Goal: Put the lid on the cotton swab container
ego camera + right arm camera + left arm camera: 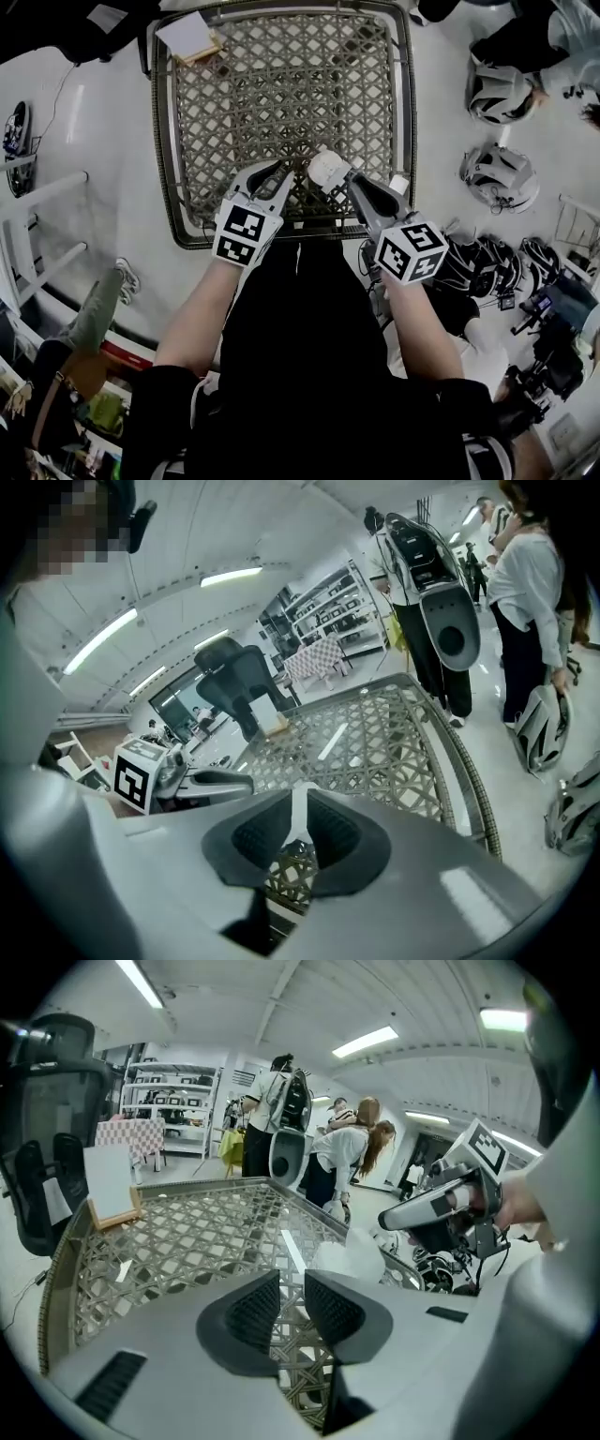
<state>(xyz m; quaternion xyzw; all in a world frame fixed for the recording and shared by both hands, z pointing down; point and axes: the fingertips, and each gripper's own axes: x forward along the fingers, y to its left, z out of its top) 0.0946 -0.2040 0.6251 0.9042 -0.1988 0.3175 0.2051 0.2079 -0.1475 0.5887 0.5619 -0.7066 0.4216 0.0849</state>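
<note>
- The right gripper hung over the near edge of the woven lattice table, its jaws drawn almost together on a white round thing. Only a pale sliver showed between the pads.
- I could not tell whether that white thing was the lid alone or the swab container with its lid already seated. No second part lay anywhere on the table.
- The left gripper hovered over the same near edge, just beside the white thing and not touching it. Its jaws stood a narrow gap apart with nothing in them, and the lattice showed straight through.
- My guess was that the task sat at or near its closing step. If the lid was on, only setting down remained. If not, the other part was out of sight.
- The table top was an open weave inside a dark rim, bare except for a white card on a small stand at its far left corner.
- Beyond the table's right side, helmets lay on the pale floor.
- Past the table's far end stood several people, an office chair and storage shelves, under strip lights.
</note>
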